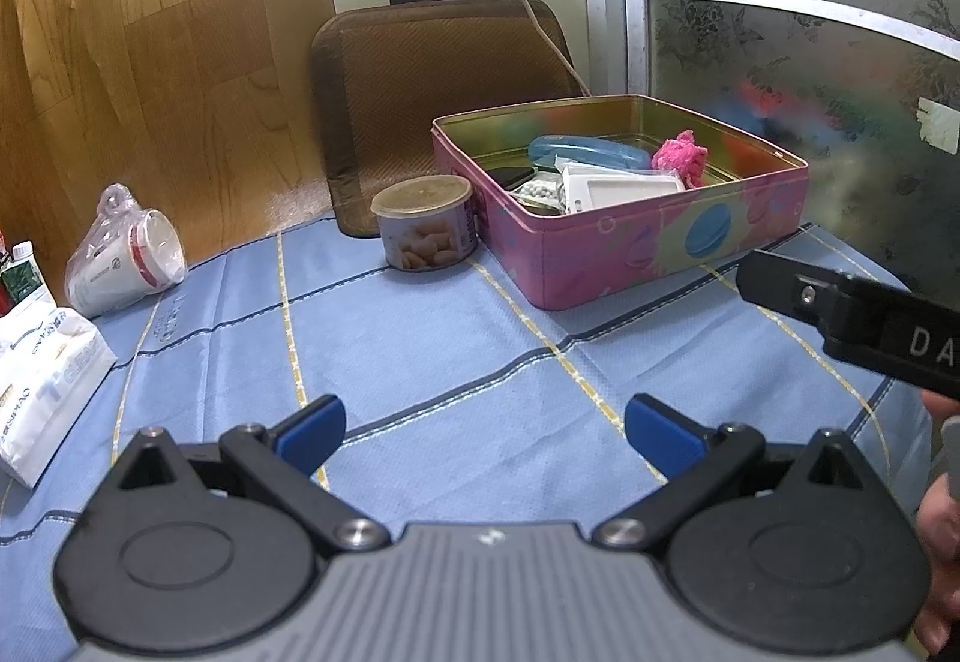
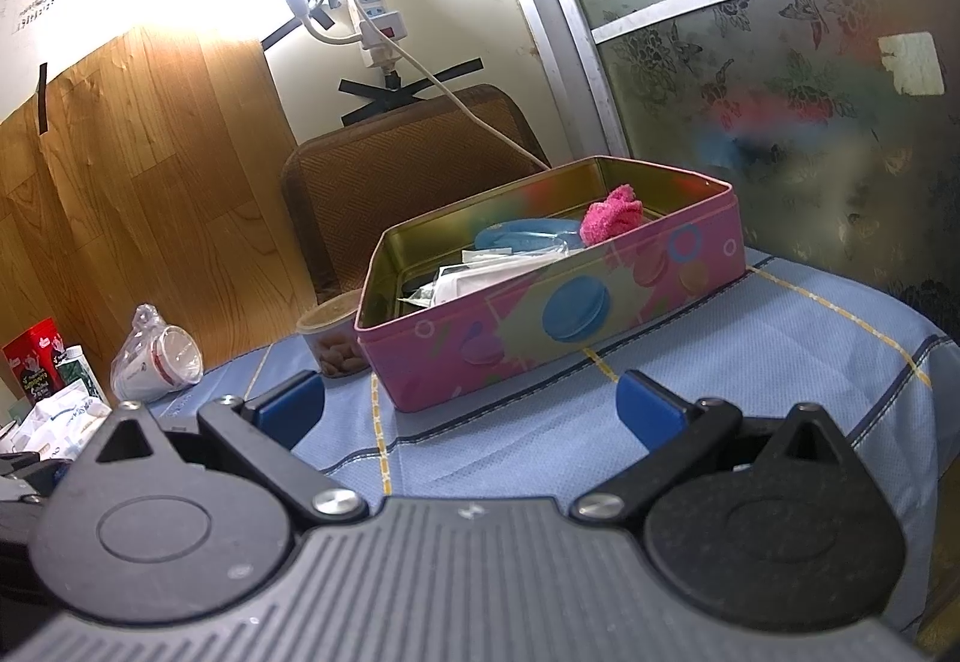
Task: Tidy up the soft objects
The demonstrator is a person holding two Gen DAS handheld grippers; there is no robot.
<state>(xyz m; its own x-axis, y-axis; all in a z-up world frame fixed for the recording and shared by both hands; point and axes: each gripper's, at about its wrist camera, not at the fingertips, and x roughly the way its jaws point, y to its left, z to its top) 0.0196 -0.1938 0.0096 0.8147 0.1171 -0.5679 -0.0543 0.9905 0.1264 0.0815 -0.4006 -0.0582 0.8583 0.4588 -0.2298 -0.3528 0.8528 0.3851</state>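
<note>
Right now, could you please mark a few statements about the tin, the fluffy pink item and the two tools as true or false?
1. The fluffy pink item lies inside the pink tin. True.
2. The left tool grips the fluffy pink item. False: its jaws stand open and empty above the blue cloth.
3. The tin's lid is on. False: the tin is open and its contents show.
4. The nut can stands beside the tin, outside it. True.
5. The right tool is open and holds nothing. True.
</note>
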